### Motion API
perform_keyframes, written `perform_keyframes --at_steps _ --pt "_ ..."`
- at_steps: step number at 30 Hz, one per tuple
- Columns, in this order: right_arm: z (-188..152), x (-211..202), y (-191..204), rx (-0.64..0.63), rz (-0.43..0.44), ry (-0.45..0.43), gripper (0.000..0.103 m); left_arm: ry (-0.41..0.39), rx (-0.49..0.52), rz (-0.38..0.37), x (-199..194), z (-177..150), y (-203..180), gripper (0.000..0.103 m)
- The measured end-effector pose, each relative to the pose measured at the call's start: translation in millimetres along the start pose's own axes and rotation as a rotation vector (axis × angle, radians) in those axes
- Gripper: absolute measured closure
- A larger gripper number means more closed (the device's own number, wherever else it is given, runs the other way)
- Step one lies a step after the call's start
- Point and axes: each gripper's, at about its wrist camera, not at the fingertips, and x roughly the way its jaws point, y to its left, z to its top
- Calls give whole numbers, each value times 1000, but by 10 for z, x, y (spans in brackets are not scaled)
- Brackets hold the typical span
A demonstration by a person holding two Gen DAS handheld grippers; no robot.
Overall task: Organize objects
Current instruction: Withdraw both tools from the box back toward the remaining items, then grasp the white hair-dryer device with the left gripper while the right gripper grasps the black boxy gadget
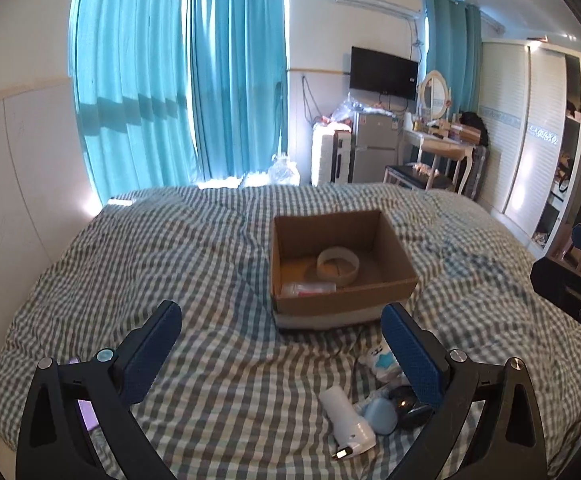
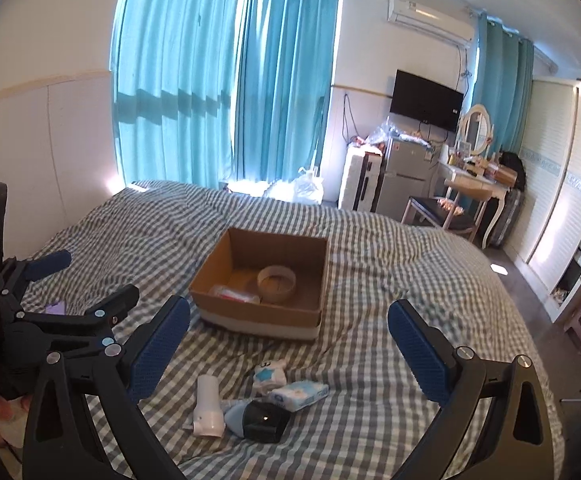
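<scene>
One cardboard box sits open near the middle of the bed, on the gingham cover. Inside it lie two things: one tape roll toward the middle and one clear packet with red print against the near wall.

Toward the bed's near edge, short of the box, is a loose cluster of items: one white tube-shaped device, one small white and blue toy, one tissue pack, one pale blue case and one black glossy object touching it.

Two claws are up over the near edge, both released and grasping nothing: the left claw and the right claw.

Only the right wrist view shows the tissue pack clearly; in the left wrist view a finger covers that spot. A purple item near the bed's left edge shows more plainly from the right wrist.
</scene>
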Motion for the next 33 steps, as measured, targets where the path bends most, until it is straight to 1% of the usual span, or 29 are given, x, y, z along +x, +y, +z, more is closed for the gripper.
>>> perform_keyframes --at_steps 5,8,11,14,16,18,21,24,28,30,32,33 --pt "-363 357 -44 33 -7 65 3 64 40 28 298 -286 -105 0" --pt "-593 596 -71 32 -9 120 3 110 49 5 490 -421 -150 0" --pt "-804 776 -104 33 -1 165 3 142 67 13 665 -581 -194 0" --pt "-977 903 -188 50 -22 204 3 194 59 -4 838 -725 -221 0" --pt "-1049 963 -257 74 -26 227 3 230 53 -28 938 -832 -248 0" --pt "-1114 997 -314 100 -21 239 3 260 54 -25 1023 -925 -293 0" --pt "-1198 1044 -309 98 -18 258 3 291 42 -38 1110 -1032 -342 0" --pt "-1264 1102 -296 88 -19 282 3 312 30 -75 1160 -1105 -379 0" --pt "-1329 1167 -349 111 -10 306 3 335 49 -122 1206 -1164 -453 0" --pt "-1339 1170 -359 116 -9 304 3 340 64 -148 1213 -1188 -489 3" --pt "-1342 1176 -362 118 -8 303 3 353 83 -149 1242 -1227 -533 11" --pt "-1348 1182 -366 121 -5 304 3 372 94 -149 1275 -1253 -556 18"
